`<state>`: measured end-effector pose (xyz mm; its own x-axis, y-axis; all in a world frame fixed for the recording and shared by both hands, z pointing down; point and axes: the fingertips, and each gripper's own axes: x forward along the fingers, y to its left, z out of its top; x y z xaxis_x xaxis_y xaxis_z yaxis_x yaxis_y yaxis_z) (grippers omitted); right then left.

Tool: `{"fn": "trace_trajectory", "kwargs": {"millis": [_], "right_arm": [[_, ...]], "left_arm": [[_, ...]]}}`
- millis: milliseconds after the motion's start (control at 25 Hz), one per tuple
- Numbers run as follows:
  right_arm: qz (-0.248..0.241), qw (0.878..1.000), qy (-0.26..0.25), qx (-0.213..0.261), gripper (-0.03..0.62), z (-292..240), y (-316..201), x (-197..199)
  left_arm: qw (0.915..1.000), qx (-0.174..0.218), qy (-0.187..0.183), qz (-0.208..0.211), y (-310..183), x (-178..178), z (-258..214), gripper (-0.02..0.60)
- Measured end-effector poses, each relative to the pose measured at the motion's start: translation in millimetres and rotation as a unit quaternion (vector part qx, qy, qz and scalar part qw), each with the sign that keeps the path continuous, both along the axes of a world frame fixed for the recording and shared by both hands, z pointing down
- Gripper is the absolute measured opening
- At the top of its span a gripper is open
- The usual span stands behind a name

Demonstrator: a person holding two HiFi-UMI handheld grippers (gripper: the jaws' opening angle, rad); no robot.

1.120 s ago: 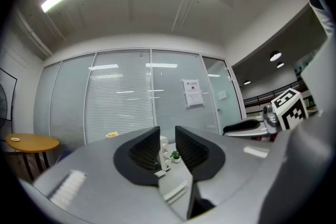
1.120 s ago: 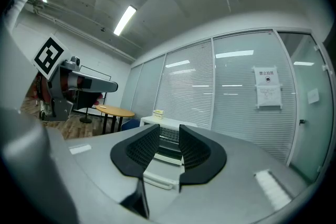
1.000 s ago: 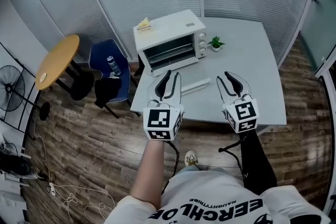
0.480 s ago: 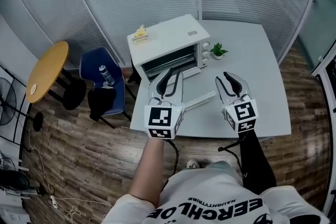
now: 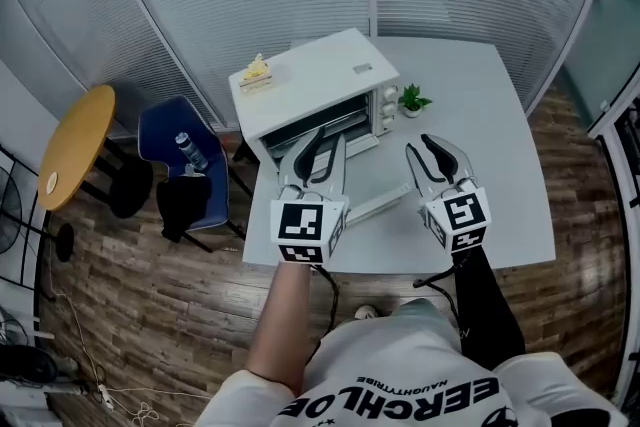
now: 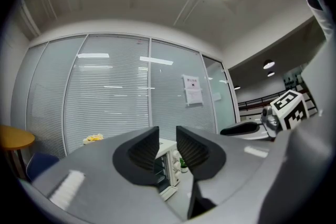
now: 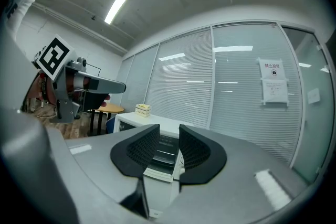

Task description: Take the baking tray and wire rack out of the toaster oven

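A white toaster oven [image 5: 320, 80] stands on the pale table [image 5: 480, 165], its door [image 5: 385, 204] folded down toward me. In the right gripper view the oven's dark inside [image 7: 164, 150] shows level lines; I cannot tell tray from rack. My left gripper [image 5: 322, 143] is level in front of the oven mouth. Its jaws have just been opening and nothing is between them; the left gripper view shows the gap [image 6: 167, 136] with the oven behind it. My right gripper [image 5: 424, 151] hovers over the door's right end, open and empty [image 7: 169, 136].
A small potted plant [image 5: 412, 99] sits right of the oven and a yellow object [image 5: 256, 70] lies on its top. Left of the table are a blue chair [image 5: 175, 155] with a bottle and a round wooden table [image 5: 72, 147]. Glass walls with blinds stand behind.
Both grippers have moved forward, closer to the oven's open front. The oven and its door now sit nearer to the jaw tips in the head view.
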<state>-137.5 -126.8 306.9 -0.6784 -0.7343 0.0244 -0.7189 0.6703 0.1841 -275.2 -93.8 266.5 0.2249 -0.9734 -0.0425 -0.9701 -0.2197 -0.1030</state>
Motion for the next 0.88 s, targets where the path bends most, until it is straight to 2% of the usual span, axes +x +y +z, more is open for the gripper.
{"fn": "trace_trajectory", "kwargs": {"millis": [360,720,880], "right_arm": [[-0.01,1.0,-0.011,-0.002,0.097,0,-18,3],[-0.057,0.998,-0.014,0.002,0.097,-4,-62,-4],[-0.078,0.997,-0.013,-0.005,0.097,1,-84,-7]], "left_arm": [[0.9999,-0.008,-0.005,0.008,-20,8,8,0.103],[0.9995,-0.006,-0.012,-0.03,-51,7,2,0.103],[0.9992,-0.015,-0.013,-0.035,-69,13,8,0.104]]}}
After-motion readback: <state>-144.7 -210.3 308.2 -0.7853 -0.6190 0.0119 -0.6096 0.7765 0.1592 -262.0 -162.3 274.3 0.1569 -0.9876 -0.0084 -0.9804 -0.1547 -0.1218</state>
